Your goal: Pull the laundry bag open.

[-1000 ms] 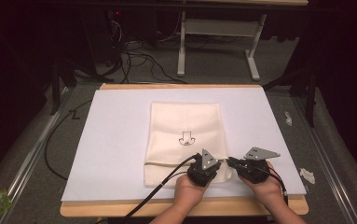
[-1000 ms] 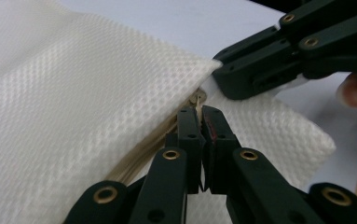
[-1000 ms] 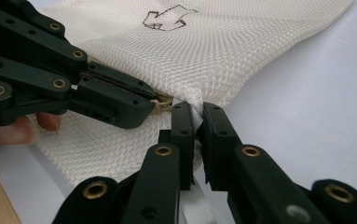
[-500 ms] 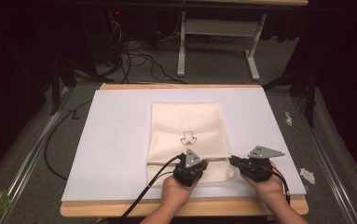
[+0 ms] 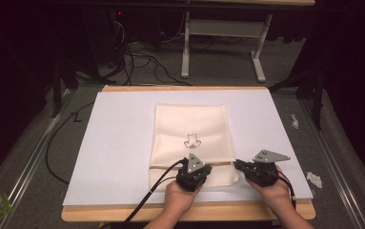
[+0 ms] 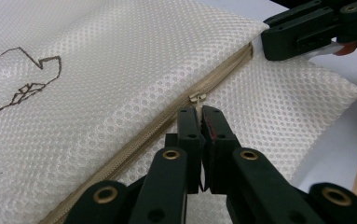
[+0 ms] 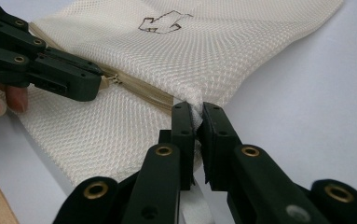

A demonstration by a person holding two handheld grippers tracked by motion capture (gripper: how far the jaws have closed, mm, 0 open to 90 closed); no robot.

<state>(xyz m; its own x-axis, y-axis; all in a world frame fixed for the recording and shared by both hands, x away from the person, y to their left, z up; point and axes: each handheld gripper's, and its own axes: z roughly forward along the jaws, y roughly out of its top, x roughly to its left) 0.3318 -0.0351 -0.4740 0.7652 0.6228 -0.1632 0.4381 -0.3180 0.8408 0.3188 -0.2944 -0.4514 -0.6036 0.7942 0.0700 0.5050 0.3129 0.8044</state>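
We list two hand-held grippers: left gripper (image 5: 194, 172) and right gripper (image 5: 255, 171), both matt black, each topped by a grey three-cornered plate with small holes. We note brass-ringed pivot pins on the linkages, red marking inside one left jaw, black trailing cables, bare forearms.

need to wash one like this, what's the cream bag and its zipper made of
The bag looks like synthetic mesh fabric, likely polyester: fine honeycomb holes and a slight sheen. The zipper seems a beige coil type on woven tape, probably plastic; its pull, gripped by the left tool, looks shiny, perhaps metal.
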